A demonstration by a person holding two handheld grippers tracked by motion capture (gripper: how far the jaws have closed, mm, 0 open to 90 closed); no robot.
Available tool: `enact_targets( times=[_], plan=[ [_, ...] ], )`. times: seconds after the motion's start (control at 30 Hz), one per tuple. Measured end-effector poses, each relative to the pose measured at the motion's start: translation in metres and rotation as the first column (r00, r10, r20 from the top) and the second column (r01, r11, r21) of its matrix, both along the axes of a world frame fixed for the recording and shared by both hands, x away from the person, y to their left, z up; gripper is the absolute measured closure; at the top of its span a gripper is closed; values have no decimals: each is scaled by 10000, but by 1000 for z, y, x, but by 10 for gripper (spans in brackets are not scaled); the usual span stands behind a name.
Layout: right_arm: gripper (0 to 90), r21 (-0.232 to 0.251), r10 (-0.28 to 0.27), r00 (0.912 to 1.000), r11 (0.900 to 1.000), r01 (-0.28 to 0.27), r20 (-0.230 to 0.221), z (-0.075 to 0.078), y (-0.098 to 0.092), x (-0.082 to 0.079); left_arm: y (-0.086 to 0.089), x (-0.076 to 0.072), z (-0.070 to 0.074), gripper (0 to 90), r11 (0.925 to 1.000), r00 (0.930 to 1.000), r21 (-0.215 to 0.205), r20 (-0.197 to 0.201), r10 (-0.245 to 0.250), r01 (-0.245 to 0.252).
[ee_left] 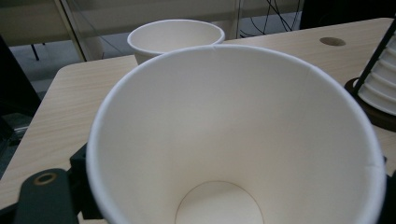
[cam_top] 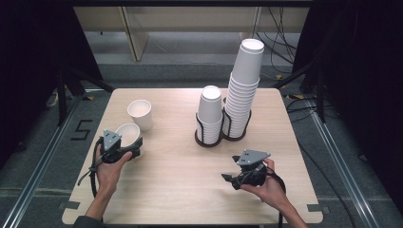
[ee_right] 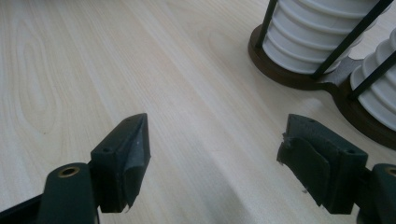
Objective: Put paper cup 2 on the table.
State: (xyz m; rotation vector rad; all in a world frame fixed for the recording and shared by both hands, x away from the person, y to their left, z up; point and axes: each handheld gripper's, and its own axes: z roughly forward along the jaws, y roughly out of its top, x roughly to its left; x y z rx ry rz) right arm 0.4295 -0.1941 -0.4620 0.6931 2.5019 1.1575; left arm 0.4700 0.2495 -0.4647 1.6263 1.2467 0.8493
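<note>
wooden table, left hand-held gripper clamping paper cup, right hand-held gripper wide open

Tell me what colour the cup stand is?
Dark brown base with black rods, clearest in the right gripper view.

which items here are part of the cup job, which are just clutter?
In the job:
held paper cup in the left gripper
upright paper cup
two cup stacks in the black holder

Lying about:
floor cables
taped floor mark

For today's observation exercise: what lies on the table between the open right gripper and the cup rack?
Nothing: the stretch between the right gripper and the cup rack is bare table, as the right gripper view shows; the high view agrees.
</note>
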Motion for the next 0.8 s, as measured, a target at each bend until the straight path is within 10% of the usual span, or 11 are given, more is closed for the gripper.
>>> enact_targets(
  times=[0.8],
  plan=[
    [242, -90, -37, 9998, 10000, 35, -207, -3, 0, -1, 0, 35, -14, 150, 9985, 9987, 408, -352, 379, -365]
  ],
)
